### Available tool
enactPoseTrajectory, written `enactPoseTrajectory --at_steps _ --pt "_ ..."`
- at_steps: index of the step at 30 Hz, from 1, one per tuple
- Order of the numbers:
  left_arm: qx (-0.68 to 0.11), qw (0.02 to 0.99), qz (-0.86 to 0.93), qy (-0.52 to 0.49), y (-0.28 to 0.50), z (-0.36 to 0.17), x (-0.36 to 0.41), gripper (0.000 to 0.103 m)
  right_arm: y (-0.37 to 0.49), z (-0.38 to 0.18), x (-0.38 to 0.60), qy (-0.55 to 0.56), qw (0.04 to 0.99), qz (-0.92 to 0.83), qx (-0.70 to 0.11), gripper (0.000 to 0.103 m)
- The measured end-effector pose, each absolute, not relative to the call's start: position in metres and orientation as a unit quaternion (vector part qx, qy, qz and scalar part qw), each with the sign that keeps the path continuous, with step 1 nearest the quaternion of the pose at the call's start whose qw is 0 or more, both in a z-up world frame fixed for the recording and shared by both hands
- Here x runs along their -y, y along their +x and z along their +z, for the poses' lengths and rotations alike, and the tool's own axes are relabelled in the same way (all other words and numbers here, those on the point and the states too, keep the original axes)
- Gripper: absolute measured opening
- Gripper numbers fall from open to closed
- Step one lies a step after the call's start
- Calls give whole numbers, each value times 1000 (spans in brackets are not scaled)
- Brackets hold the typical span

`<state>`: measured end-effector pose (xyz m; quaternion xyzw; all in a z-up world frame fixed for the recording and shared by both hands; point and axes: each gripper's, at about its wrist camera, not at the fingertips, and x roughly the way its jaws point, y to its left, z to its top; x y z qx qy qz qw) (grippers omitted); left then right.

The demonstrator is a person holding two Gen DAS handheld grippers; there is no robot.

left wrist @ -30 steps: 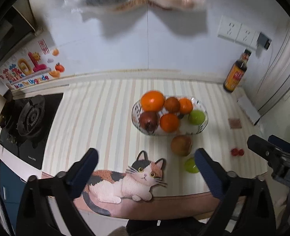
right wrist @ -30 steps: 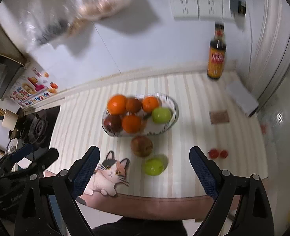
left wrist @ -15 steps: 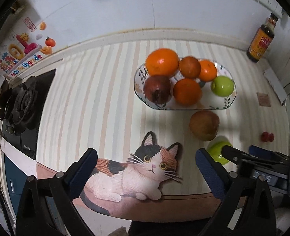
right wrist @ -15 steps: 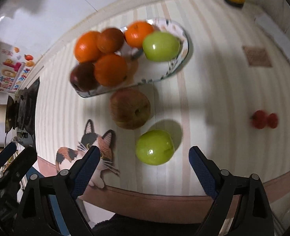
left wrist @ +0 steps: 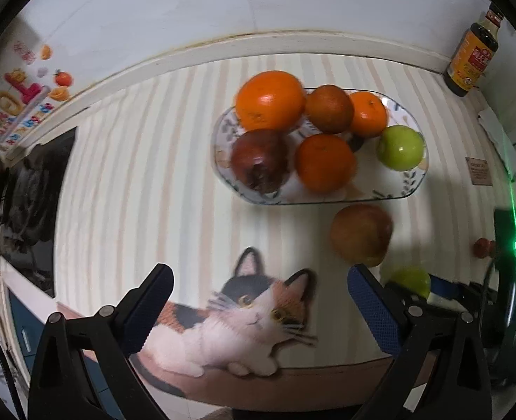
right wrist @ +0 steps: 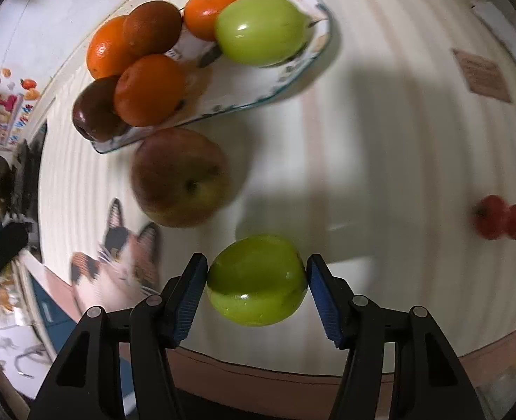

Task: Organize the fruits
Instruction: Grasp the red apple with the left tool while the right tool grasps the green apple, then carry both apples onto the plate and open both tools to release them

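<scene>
Right gripper [right wrist: 256, 280] has dropped and its jaws have just been closing, now clamped on the green apple [right wrist: 256, 280] on the counter [right wrist: 380, 161], at five o'clock of the plate [right wrist: 306, 52]; left gripper [left wrist: 258, 294] hangs apart; lifting looks next

Right gripper [right wrist: 256, 276], jaws just closing, both blue pads against a green apple [right wrist: 256, 280] at lower centre. A reddish apple [right wrist: 181, 178] lies upper left of it (just beside the fruit plate [right wrist: 294, 66]); two small red fruits [right wrist: 499, 221] far right.
</scene>
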<state>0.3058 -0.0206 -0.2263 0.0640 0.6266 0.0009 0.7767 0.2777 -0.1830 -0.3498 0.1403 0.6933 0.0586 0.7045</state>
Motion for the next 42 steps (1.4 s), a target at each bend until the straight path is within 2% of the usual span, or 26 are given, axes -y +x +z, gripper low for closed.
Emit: enactPoseTrajectory --at_steps 12,16,18,22,31,42 --pt "-691 711 -86 101 348 -301 89 102 254 -349 241 165 699 14 -696 62" --pt "-699 704 -100 75 354 -314 91 102 253 -348 241 167 699 10 -696 62" --pt "-695 709 -107 60 358 -314 90 94 253 -347 243 170 698 10 -695 62" --pt "-692 710 -127 36 363 -315 91 66 254 -345 251 172 697 11 -696 62" --pt "-680 721 -129 35 340 -309 89 65 263 -343 251 154 689 11 -708 63" --pt "-682 724 -101 -4 322 -304 39 65 272 -343 245 137 686 14 -714 62"
